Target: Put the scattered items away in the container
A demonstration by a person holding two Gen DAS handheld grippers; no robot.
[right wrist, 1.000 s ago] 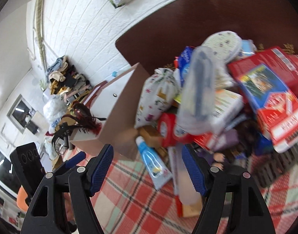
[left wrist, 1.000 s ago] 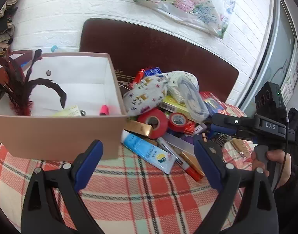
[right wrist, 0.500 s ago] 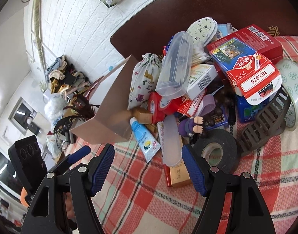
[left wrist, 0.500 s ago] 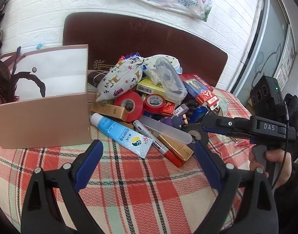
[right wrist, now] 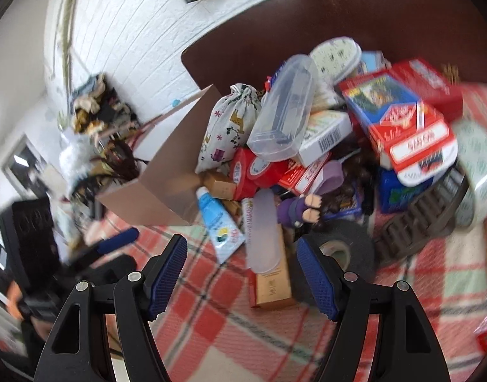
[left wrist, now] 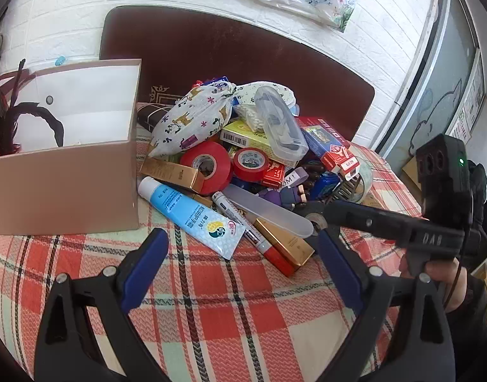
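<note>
Plaid tablecloth (left wrist: 211,302), cardboard box (left wrist: 61,187), blue tube (left wrist: 192,219), gold box (left wrist: 284,242)

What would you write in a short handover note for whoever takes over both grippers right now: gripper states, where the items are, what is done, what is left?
Left gripper: open, empty, above the cloth before the pile.
Right gripper: open, empty, facing the frosted case and gold box.
Box: left of the pile, open; feathers stick out of it, little else shows inside.
Pile: tube, marker, red tape, printed pouch, clear case, card packs and black tape all outside the box.
Done: hardly anything visible.
Left: nearly the whole pile.
</note>
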